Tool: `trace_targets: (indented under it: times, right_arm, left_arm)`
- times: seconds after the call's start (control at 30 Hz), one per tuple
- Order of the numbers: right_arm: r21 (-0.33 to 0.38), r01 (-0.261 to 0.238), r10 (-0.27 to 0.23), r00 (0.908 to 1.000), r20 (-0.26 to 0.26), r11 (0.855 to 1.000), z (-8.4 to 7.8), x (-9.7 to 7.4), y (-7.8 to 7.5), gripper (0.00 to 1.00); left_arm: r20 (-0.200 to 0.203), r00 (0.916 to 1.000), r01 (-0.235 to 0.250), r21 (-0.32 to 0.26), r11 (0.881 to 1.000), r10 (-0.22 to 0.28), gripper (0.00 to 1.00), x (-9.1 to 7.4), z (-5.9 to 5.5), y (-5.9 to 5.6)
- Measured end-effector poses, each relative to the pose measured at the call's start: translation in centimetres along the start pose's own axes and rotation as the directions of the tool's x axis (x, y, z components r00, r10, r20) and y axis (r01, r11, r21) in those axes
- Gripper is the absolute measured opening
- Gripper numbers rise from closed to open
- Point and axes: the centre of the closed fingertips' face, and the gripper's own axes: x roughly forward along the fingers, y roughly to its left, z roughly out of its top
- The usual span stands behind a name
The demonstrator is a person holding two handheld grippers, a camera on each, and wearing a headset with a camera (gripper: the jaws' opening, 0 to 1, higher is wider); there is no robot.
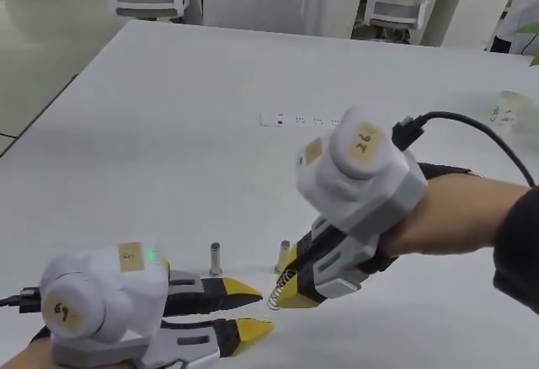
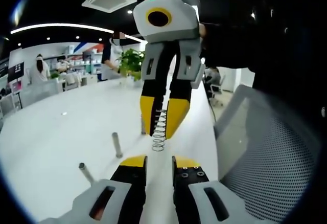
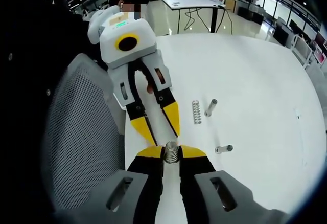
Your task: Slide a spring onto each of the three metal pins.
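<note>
1. A white table [image 1: 210,116] takes up most of the head view. The small parts rest straight on its bare top, with no tray or box around them.
2. A mesh chair back [image 2: 265,147] curves down the right side of the left gripper view.
3. The right gripper [image 1: 290,283] reaches in from the right to the lower centre of the head view. Its yellow-tipped jaws are pinched almost together on a spring [image 1: 278,291], which hangs from the tips close above the table.
4. The left gripper [image 1: 248,308] sits at the lower left. Its jaws are parted and hold nothing, and its tips point toward the held spring, near it.
5. Upright metal pins [image 1: 216,259] stand at the lower centre, and the nearest pin [image 1: 283,256] is just beside the right gripper's tips. A further pin [image 2: 84,172] shows at the lower left of the left gripper view.
6. A second spring [image 3: 195,111] appears near the centre of the right gripper view, just beside a pin. I cannot tell whether it sits on a pin or lies loose.
7. The step in hand looks like bringing the held spring to the nearest pin. The next move calls for straightening the tilted spring, lining its open end over the pin's top and lowering it.
</note>
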Motion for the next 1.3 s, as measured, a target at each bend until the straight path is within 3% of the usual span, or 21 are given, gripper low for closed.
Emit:
trace_targets:
  times: [0.63,1.3]
  right_arm:
    - [0.026,0.056,-0.055,0.998,-0.031,0.998,-1.3,-1.5,-2.0,0.09]
    - [0.04,0.111,-0.109,0.9926,-0.053,0.993,-1.9,-2.5,-4.0,0.09]
  left_arm:
    - [0.008,0.998,-0.062,-0.01,0.998,0.062,0.29,-2.3,0.2,0.8]
    - [0.007,0.988,-0.154,-0.052,0.987,0.154,0.48,-5.0,-0.4,1.7]
